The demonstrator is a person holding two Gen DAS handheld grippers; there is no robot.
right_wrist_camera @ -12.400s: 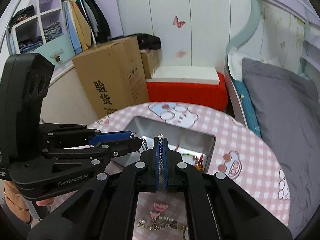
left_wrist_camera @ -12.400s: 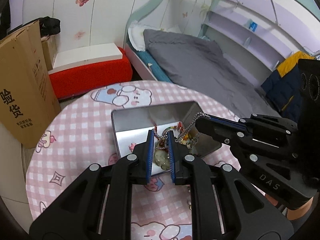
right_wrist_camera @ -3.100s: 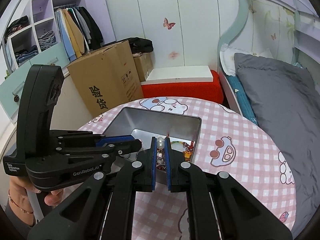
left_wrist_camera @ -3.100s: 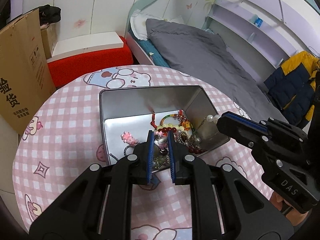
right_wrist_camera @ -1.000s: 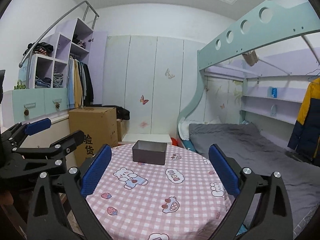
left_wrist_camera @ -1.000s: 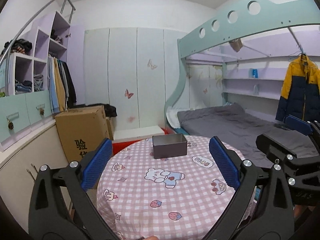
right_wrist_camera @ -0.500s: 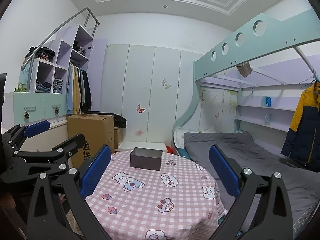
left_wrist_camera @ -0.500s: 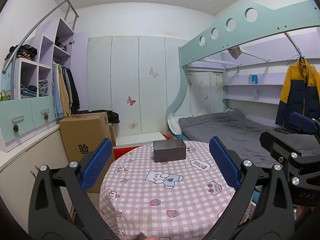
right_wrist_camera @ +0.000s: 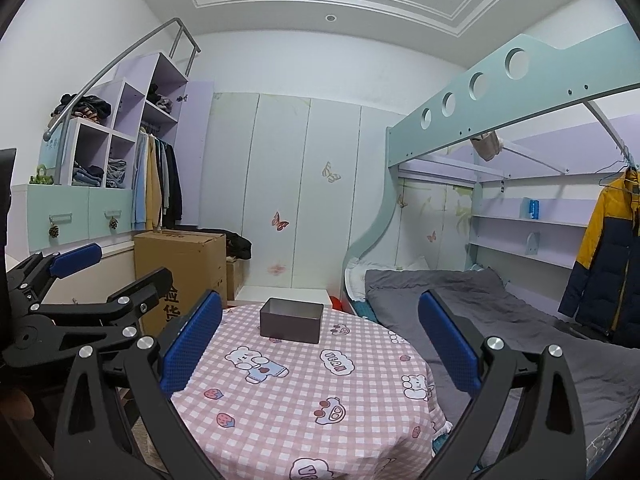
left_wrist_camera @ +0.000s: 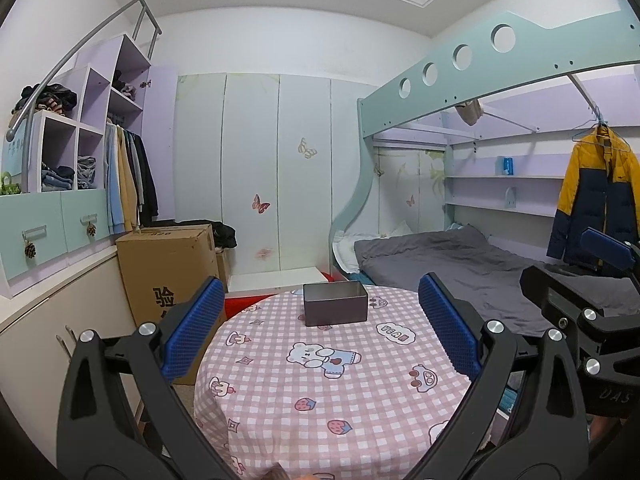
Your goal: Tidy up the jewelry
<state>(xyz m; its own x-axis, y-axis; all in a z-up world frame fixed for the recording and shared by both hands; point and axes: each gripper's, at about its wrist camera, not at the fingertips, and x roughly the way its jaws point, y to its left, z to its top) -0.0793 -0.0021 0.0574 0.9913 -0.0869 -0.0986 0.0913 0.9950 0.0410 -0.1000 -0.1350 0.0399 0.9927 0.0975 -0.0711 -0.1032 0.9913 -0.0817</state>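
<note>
Your left gripper (left_wrist_camera: 320,330) stands with its jaws spread wide and nothing between the blue pads (left_wrist_camera: 192,326). Your right gripper (right_wrist_camera: 320,344) is in the same condition: jaws fully apart, pads bare. Both are held level, well back from the work, at the near edge of the round table (left_wrist_camera: 360,408). In the left wrist view your right gripper shows at the right edge; in the right wrist view your left gripper shows at the left edge.

The metal tin (left_wrist_camera: 335,303) sits on the far side of the table, upright and uncovered, on the pink checked tablecloth (right_wrist_camera: 288,408) printed with bears and strawberries. From this low angle you see only its outer walls and a strip of the inner rim; the jewelry cannot be seen from here. No loose pieces are visible on the cloth.

Beyond the table: a cardboard box (left_wrist_camera: 168,268) to the left, with a red-and-white bench (left_wrist_camera: 276,284) behind the tin. To the right lies a bunk bed with grey bedding (right_wrist_camera: 460,300). A yellow and navy jacket (left_wrist_camera: 592,192) hangs at the far right.
</note>
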